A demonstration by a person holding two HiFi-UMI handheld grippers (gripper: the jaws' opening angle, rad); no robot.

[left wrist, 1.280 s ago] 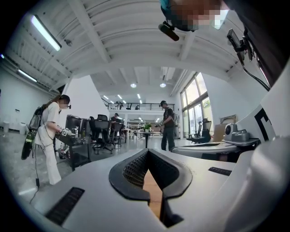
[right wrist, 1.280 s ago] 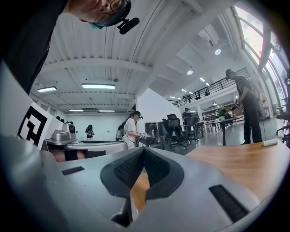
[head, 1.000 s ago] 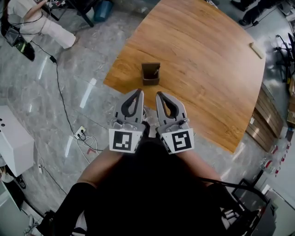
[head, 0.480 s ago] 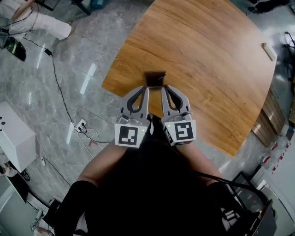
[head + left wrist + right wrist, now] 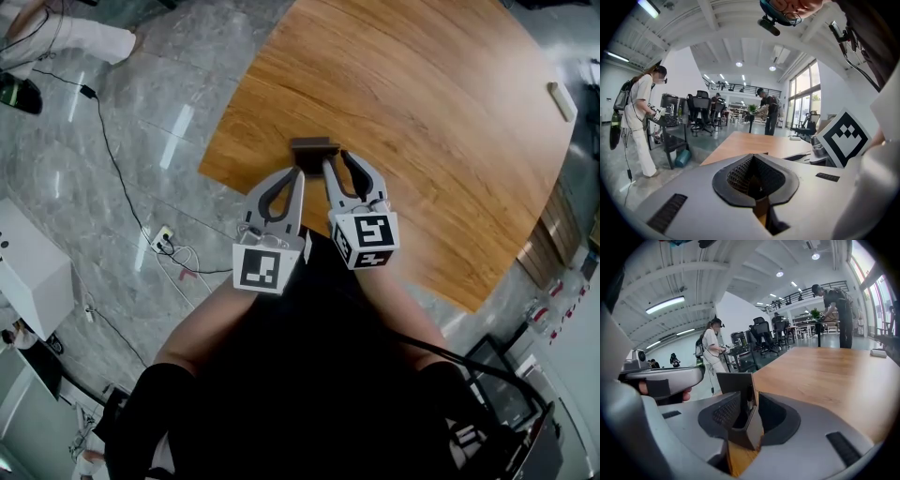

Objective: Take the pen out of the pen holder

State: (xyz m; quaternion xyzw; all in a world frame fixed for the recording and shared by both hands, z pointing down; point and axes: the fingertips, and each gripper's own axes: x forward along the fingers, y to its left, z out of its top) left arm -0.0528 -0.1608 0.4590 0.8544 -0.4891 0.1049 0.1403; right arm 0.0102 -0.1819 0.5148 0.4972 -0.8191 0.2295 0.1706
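Observation:
A dark brown pen holder stands near the front edge of the round wooden table. My right gripper has its tips at the holder and is open by a narrow gap. In the right gripper view the holder fills that gap, its near corner between the jaws of the right gripper. A thin pale pen shows just inside the holder's right wall. My left gripper is shut and empty, just short of the holder on its left. In the left gripper view the left gripper hides the holder.
A small pale bar lies at the table's far right edge. Cables and a power strip lie on the grey floor left of the table, beside a white cabinet. A person in white stands by office chairs further off.
Both grippers have moved forward from over the table's edge to the pen holder. The right gripper's tips have reached the holder and parted slightly.

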